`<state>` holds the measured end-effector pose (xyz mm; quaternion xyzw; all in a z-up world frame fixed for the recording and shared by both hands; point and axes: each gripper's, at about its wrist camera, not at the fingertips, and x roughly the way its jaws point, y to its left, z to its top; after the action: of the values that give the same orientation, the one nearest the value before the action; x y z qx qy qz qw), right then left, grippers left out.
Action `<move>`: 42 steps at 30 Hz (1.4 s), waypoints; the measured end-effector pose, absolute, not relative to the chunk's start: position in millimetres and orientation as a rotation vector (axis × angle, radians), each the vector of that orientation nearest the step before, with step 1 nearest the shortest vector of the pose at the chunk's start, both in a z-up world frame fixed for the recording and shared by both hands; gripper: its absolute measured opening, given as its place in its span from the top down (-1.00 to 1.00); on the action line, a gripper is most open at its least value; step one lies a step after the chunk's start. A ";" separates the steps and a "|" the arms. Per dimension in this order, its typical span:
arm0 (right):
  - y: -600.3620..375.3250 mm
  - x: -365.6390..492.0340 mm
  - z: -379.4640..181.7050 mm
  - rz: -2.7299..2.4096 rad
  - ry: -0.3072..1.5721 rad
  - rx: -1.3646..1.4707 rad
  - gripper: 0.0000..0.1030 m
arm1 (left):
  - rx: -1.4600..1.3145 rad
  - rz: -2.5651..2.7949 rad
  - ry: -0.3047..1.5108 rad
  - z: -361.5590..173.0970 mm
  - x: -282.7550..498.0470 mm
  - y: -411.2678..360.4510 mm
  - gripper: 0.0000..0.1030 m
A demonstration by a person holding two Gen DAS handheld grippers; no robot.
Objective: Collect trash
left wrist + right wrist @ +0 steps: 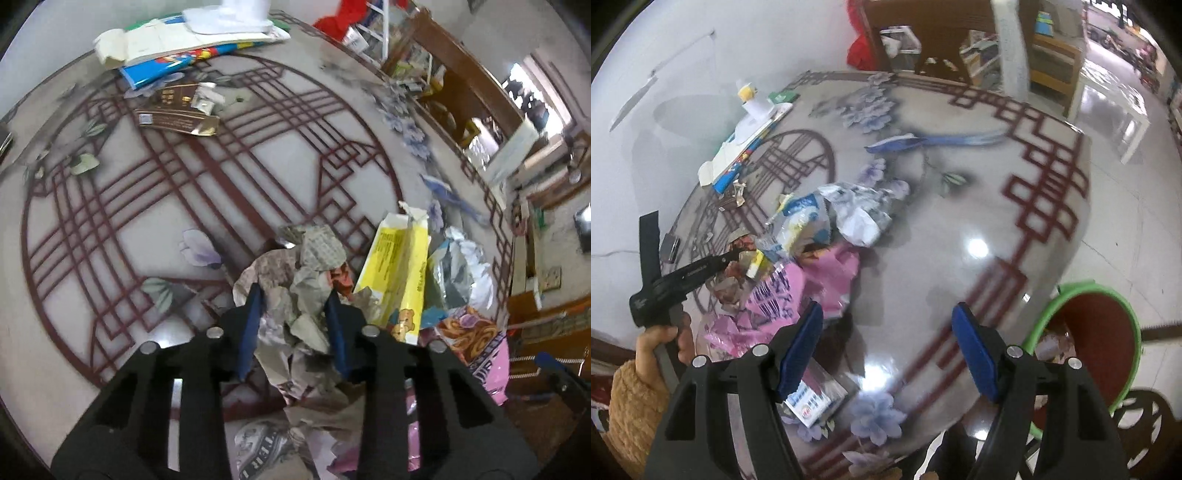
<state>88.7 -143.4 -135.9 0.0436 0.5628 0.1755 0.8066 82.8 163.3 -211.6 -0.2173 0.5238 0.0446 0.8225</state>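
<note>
My left gripper (295,295) is shut on a crumpled newspaper wad (303,280), its blue pads pressing both sides. Beside it lie a yellow carton (397,273), a silver foil bag (461,273) and a pink snack bag (476,347). In the right wrist view my right gripper (888,325) is open and empty over the bare tabletop, right of the trash pile: pink bag (812,284), blue-white bag (803,221), white wrappers (860,218). The left gripper (733,254) shows there at the pile's left. A green-rimmed bin (1097,332) stands below the table edge at right.
The round patterned table (147,206) carries a brown flattened box (177,110) and stacked books with a white object (207,40) at the far side. A small printed packet (812,398) lies near my right gripper. Wooden furniture (472,92) and shelves stand beyond the table.
</note>
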 end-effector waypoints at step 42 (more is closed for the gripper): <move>-82.6 201.4 -206.9 0.501 1.306 0.054 0.11 | -0.484 0.225 1.096 -206.0 100.6 195.4 0.38</move>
<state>201.4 -82.6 -206.9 0.0250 0.6008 0.2306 0.7650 100.6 195.4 -206.0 -0.2273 0.5146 0.1059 0.8199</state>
